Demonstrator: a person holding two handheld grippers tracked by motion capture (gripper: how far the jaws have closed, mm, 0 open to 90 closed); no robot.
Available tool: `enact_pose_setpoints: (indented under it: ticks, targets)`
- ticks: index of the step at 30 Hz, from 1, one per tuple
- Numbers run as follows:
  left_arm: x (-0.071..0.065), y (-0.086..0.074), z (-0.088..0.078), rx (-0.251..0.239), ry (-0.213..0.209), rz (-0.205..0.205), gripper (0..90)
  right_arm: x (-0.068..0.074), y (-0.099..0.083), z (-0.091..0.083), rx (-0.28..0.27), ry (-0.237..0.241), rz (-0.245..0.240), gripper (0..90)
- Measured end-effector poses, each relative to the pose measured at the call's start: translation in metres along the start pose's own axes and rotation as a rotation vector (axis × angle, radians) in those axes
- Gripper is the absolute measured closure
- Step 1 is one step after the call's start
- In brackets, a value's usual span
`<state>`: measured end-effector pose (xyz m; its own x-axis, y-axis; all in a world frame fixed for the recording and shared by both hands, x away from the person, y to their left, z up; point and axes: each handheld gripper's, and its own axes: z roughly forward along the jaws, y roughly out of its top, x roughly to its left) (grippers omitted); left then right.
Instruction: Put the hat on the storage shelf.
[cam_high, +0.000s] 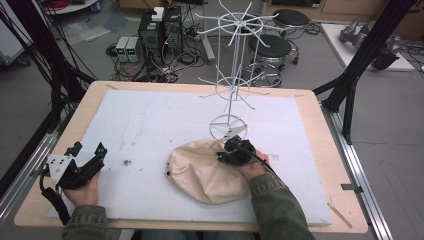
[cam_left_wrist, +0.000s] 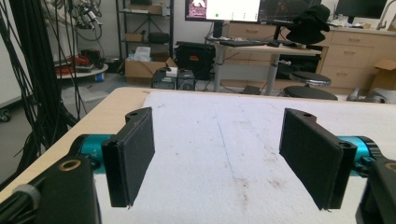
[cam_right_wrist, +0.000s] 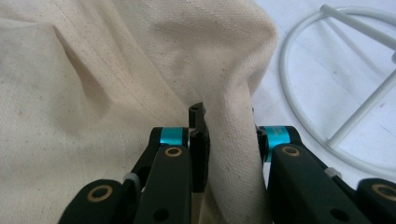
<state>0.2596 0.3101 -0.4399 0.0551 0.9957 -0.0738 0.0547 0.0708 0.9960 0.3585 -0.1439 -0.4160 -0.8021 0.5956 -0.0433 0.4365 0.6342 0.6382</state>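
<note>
- Our left tongs (cam_high: 89, 157) are matte black, with a grey three-cornered plate on top and a black cable trailing back past the wrist.
- In the left gripper view, we see two flat black rectangular pads (cam_left_wrist: 135, 151) with a foam-like face, each with a small screw hole at its top corner.
- Behind each pad sits a bright teal metal collar; brass-coloured rivets mark the black linkage arms.
- Our right tongs (cam_high: 235, 150) share that build: black arms, teal collars, brass rivets, a thin black cable running back along the forearm.
- We wear olive-green sleeves (cam_high: 276, 207) with ribbed cuffs on both arms.
</note>
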Motion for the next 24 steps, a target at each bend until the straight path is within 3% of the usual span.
enact_pose_setpoints:
  ticks: [10,17,24]
  targets:
    - [0.000,0.000,0.001,0.007,-0.005,0.007,26.7,0.002,0.000,-0.007,-0.035,0.047,0.016,79.9]
    - [-0.001,0.000,0.000,0.006,-0.004,0.010,26.7,0.006,0.001,-0.015,-0.085,0.041,0.000,80.2]
    - [-0.001,0.000,0.000,0.004,-0.004,0.010,26.7,0.010,0.002,-0.033,-0.151,0.045,-0.005,80.1]
